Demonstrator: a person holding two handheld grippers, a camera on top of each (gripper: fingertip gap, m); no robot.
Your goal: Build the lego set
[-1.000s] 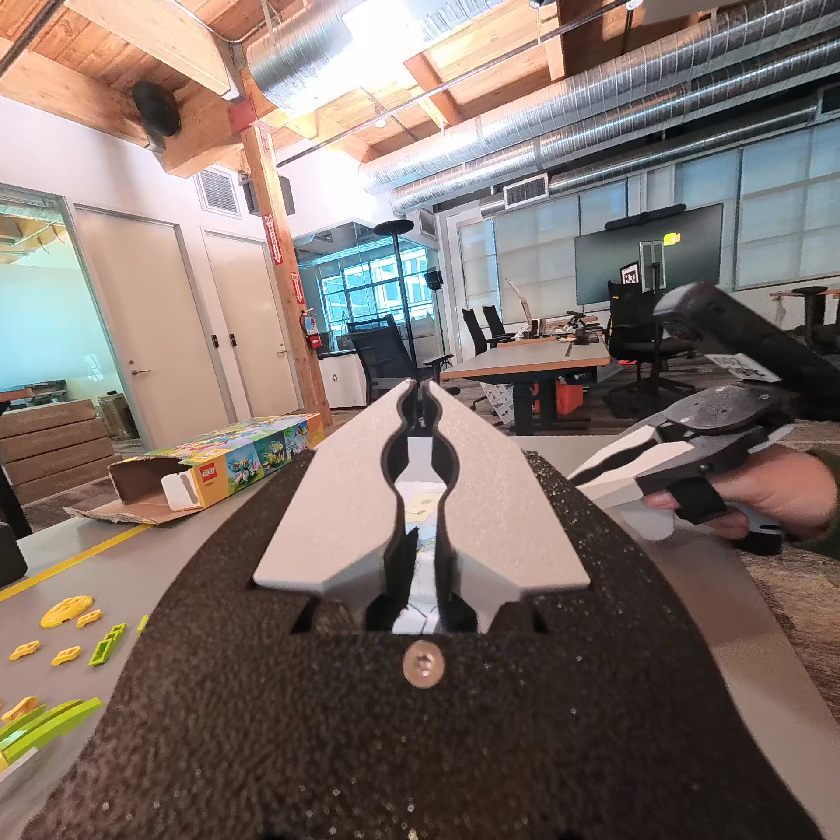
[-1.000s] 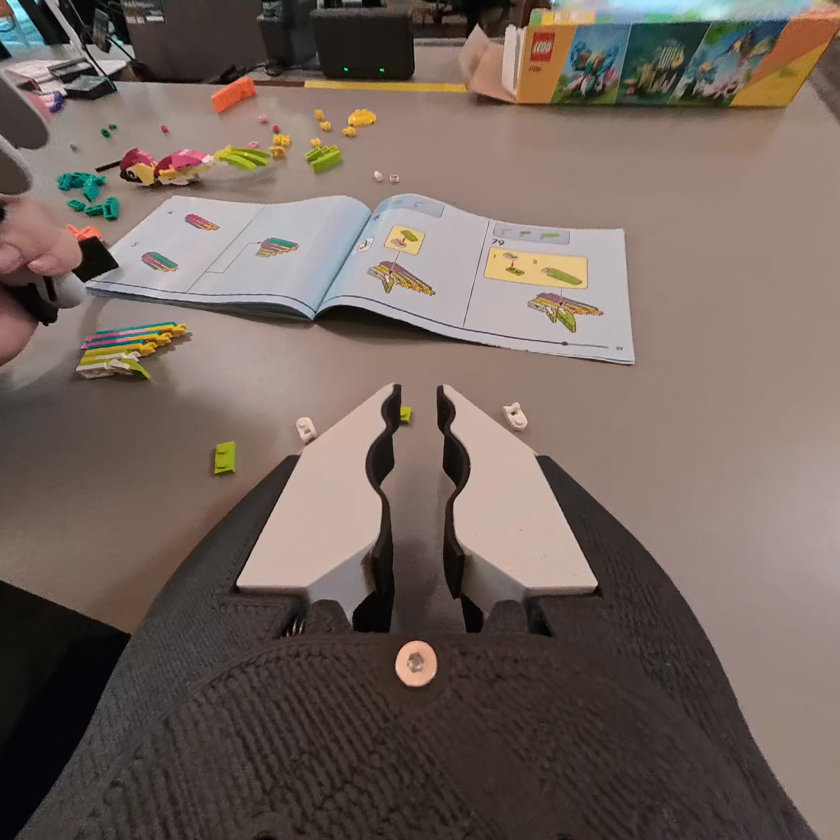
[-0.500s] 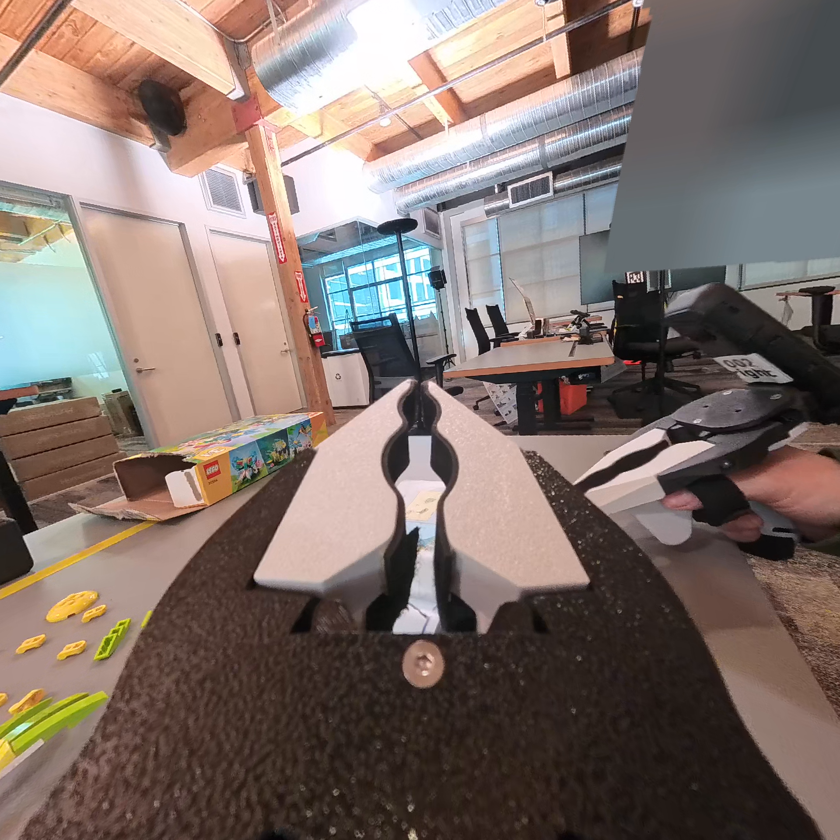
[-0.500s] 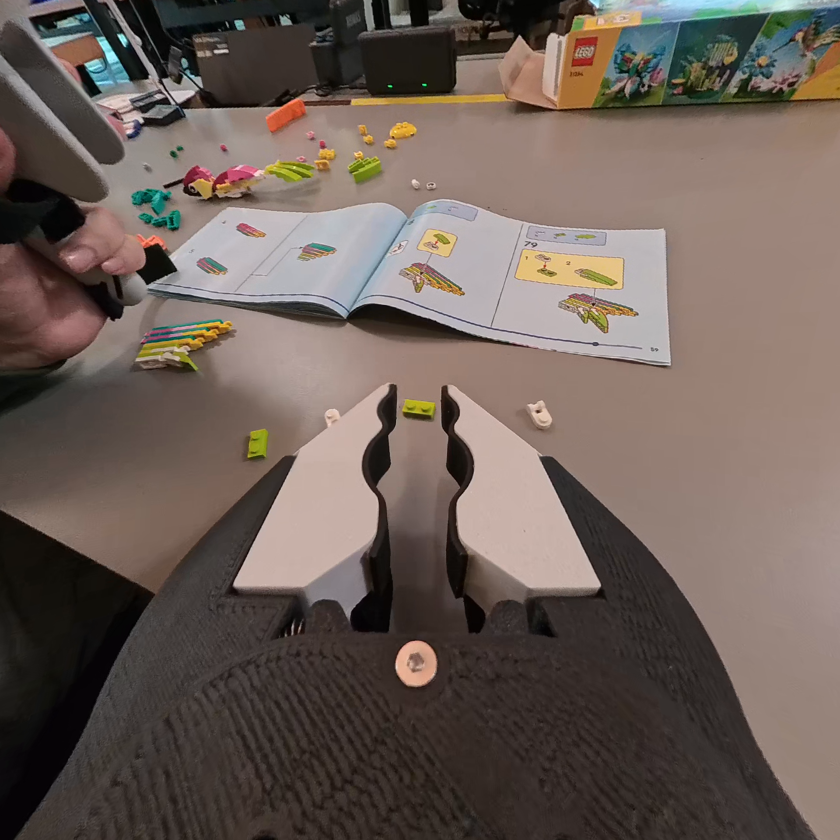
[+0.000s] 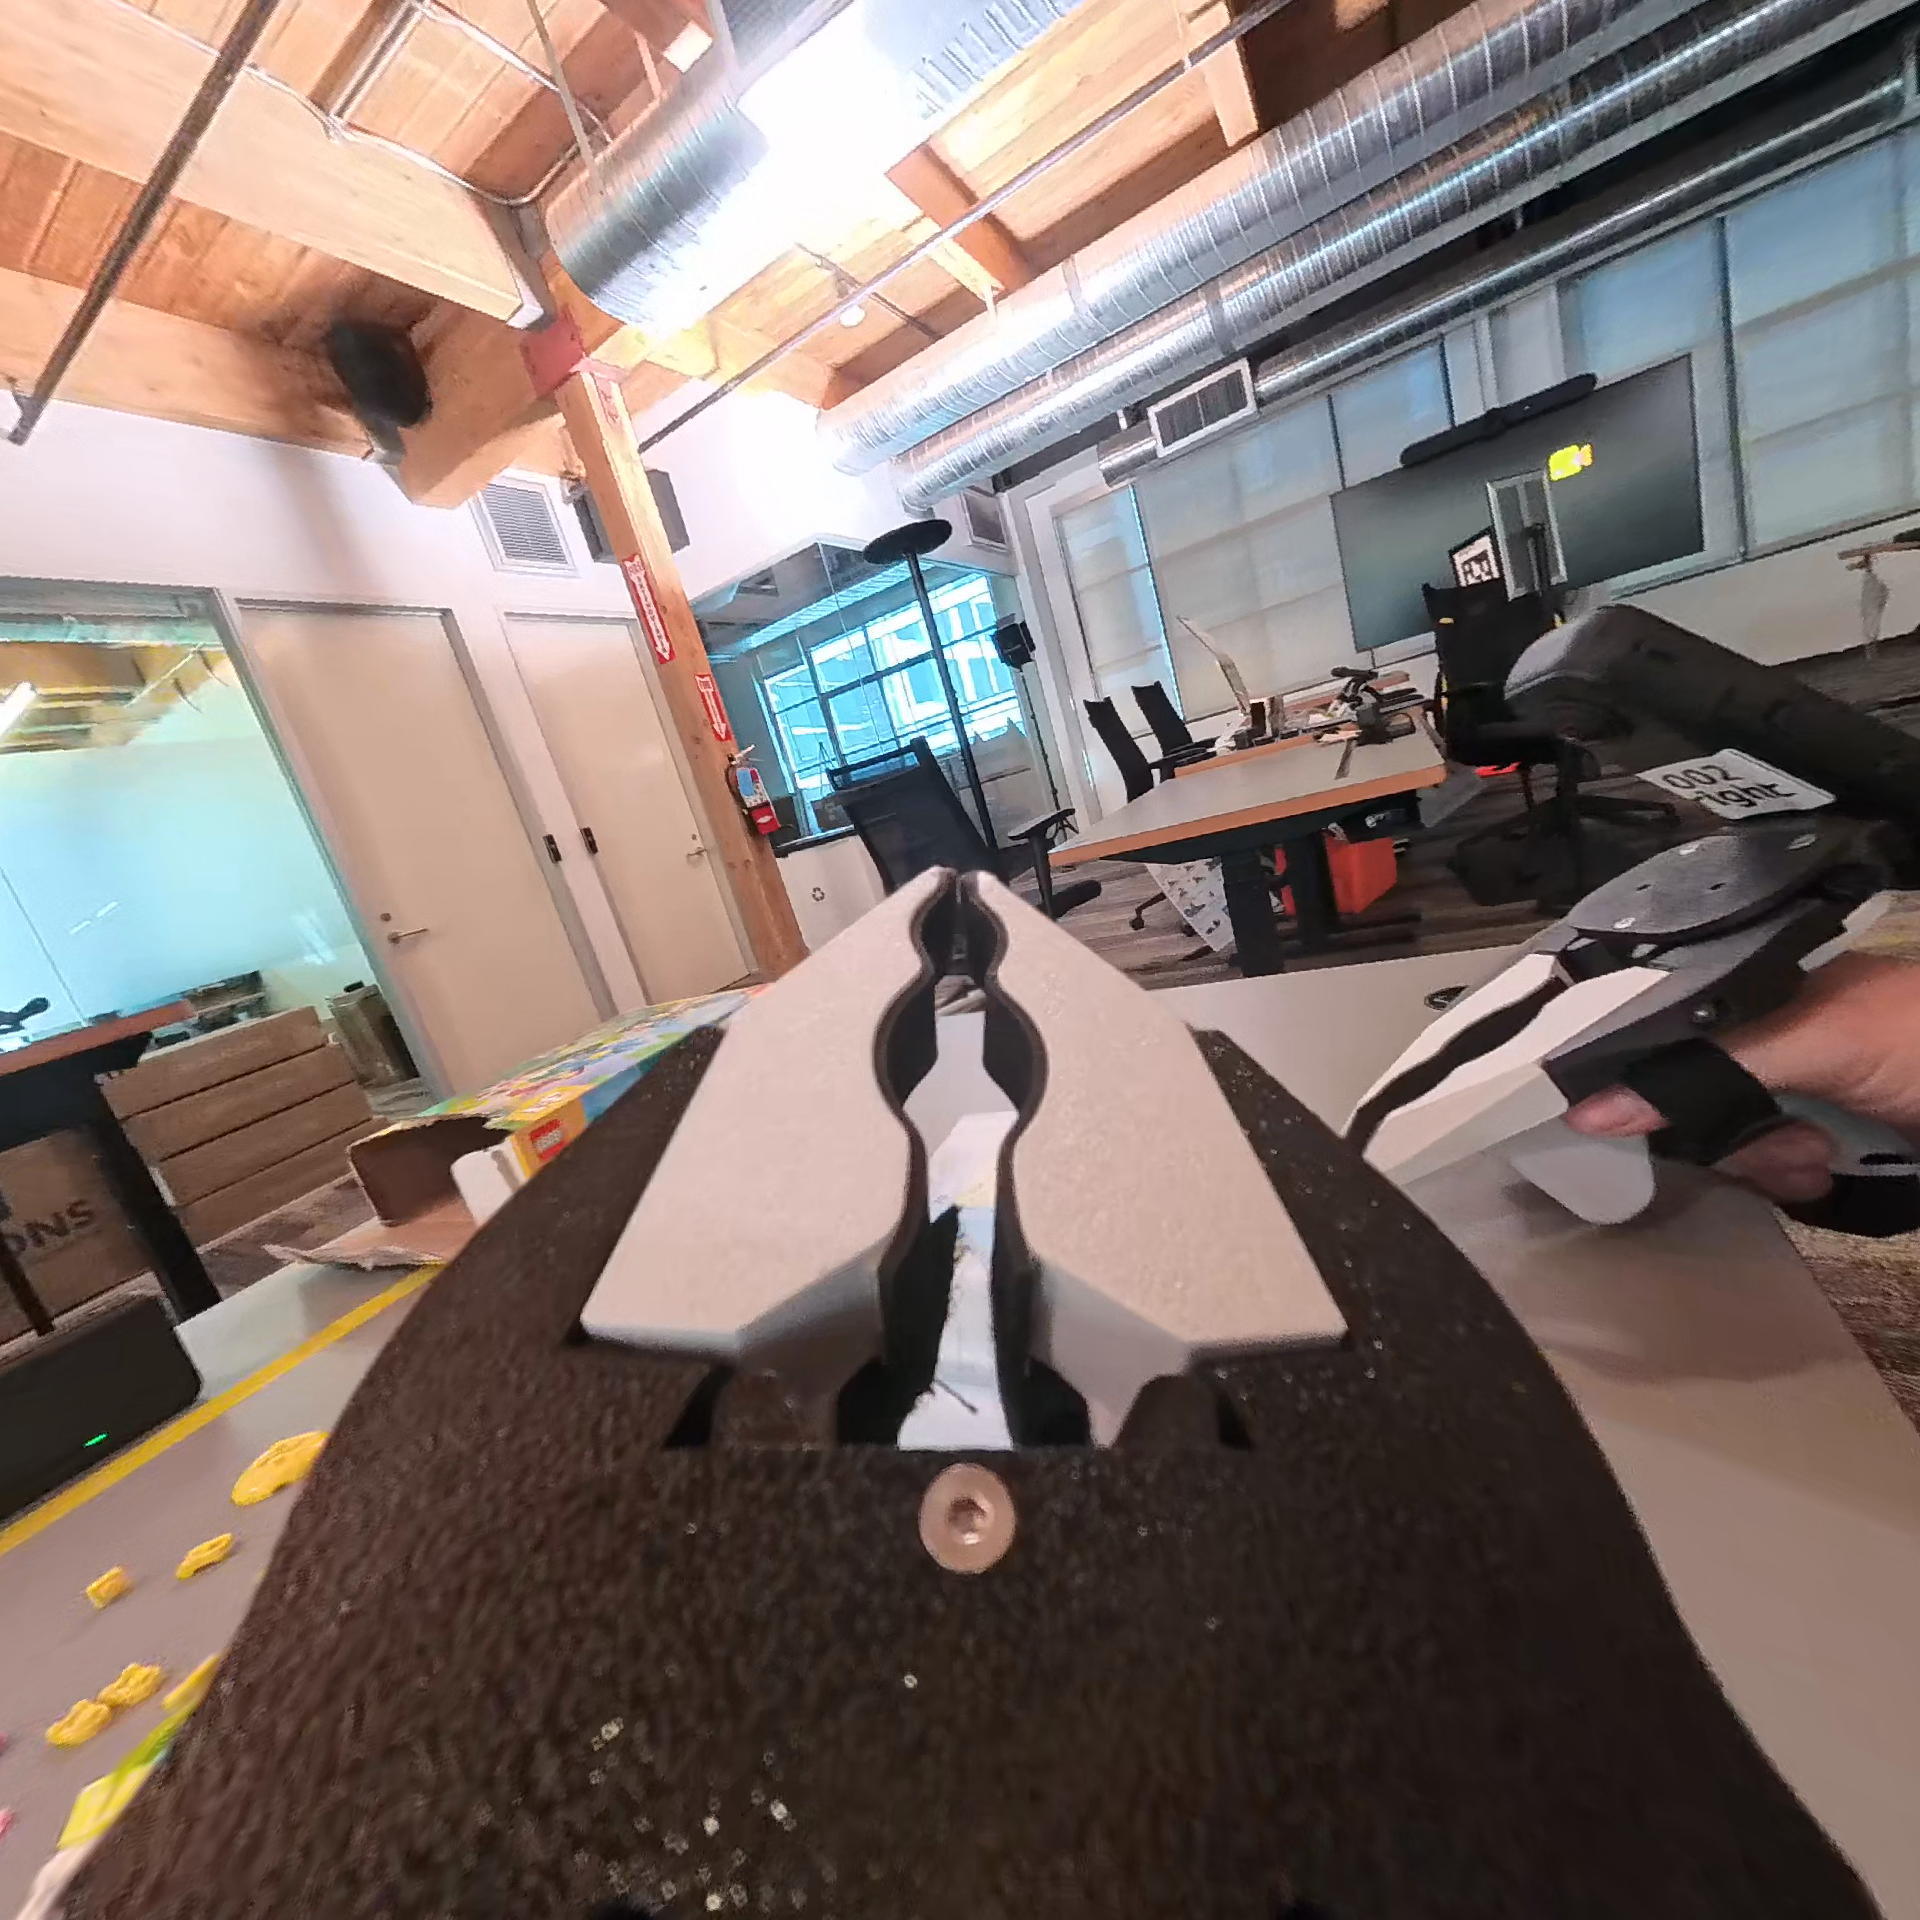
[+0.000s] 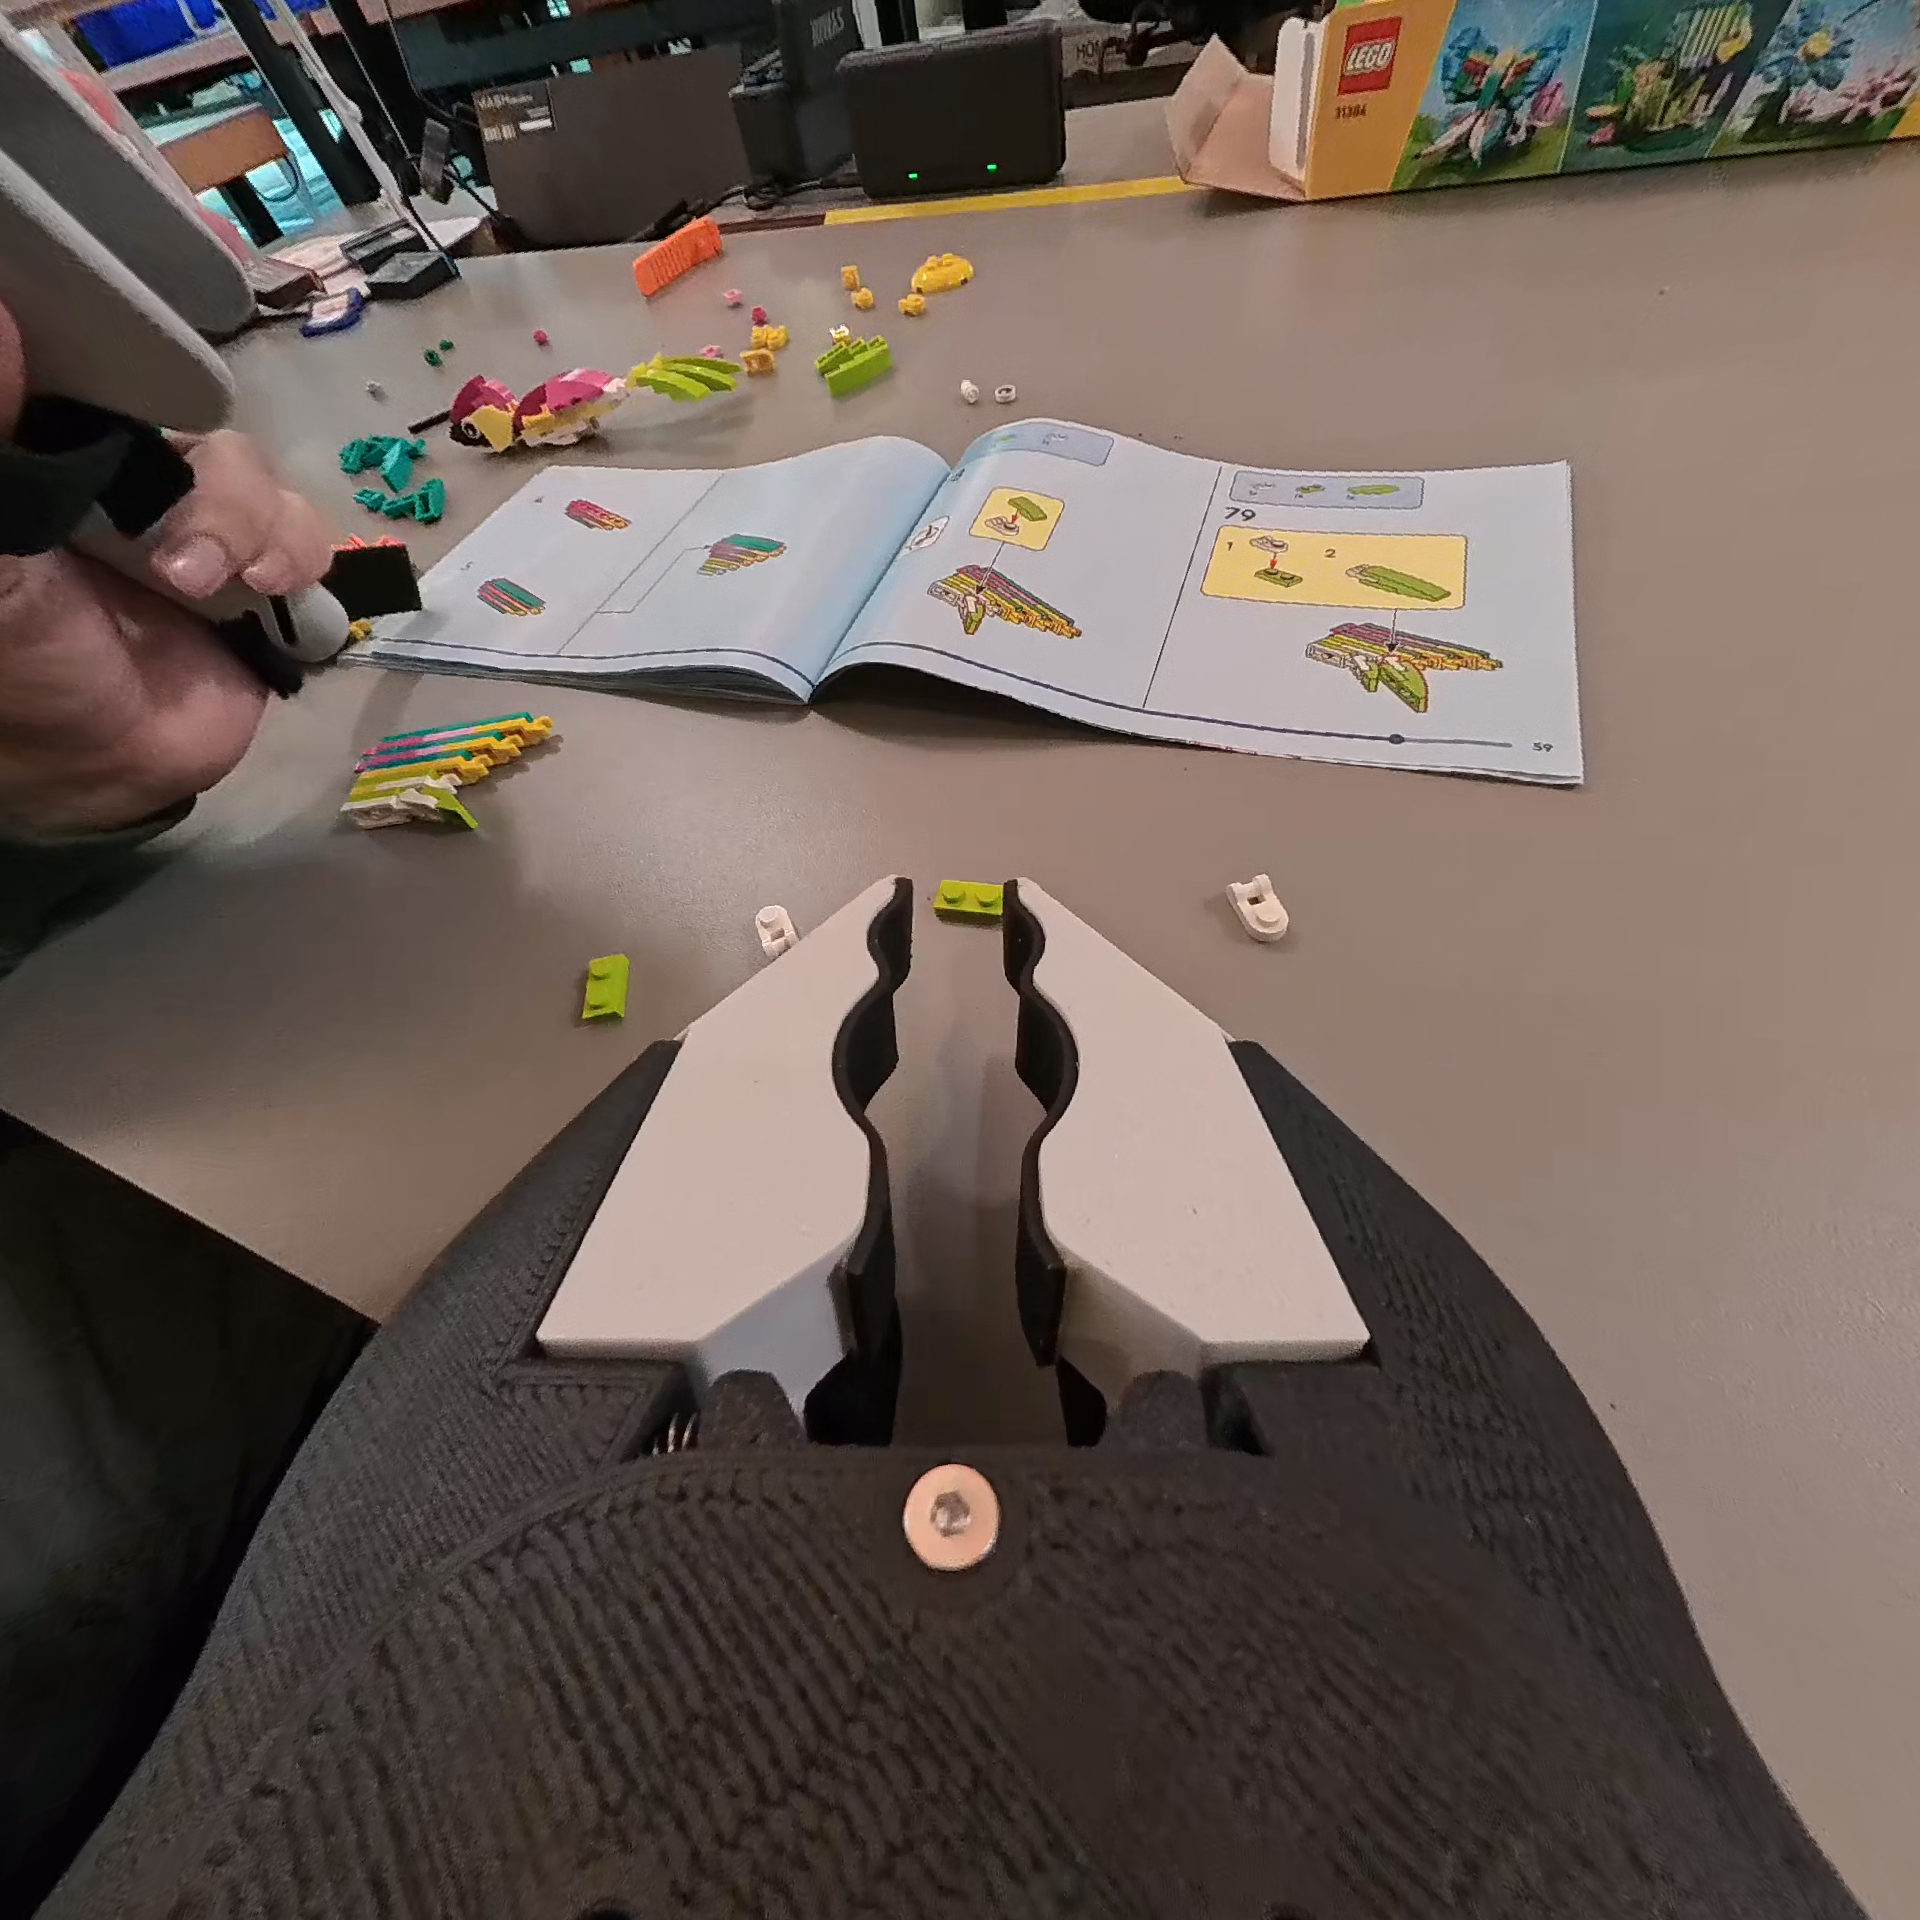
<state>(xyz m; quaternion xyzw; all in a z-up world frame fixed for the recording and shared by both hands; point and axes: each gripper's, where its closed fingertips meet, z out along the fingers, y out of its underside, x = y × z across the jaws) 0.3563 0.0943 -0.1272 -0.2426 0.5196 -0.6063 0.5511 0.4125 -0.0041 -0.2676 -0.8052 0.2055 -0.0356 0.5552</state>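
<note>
My right gripper [image 6: 957, 916] is open and empty, low over the grey table [image 6: 1558, 1039]. A lime green two-stud plate [image 6: 968, 899] lies just beyond its fingertips, in line with the gap. A white clip piece [image 6: 774, 928] lies left of the tips, another white clip piece [image 6: 1257, 907] to the right, and a lime slope [image 6: 605, 987] further left. A striped wing assembly [image 6: 447, 764] lies at the left. My left gripper [image 5: 954, 883] is shut on nothing that shows and points up into the room. The right gripper [image 5: 1455, 1049] also shows there.
The open instruction booklet [image 6: 1039, 592] lies mid-table. Behind it are a pink bird body [image 6: 540, 405], teal pieces [image 6: 395, 478], yellow pieces [image 6: 940, 275], lime pieces [image 6: 854, 364] and an orange separator [image 6: 677, 255]. The set's box [image 6: 1558, 94] is far right. A hand [image 6: 125, 644] is at left. The right tips stand about 4 centimetres off the white clip piece [image 6: 774, 928].
My right gripper has moved forward and lower, so the lime plate now sits just off its open tips. My left gripper has tilted and rolled but stays shut.
</note>
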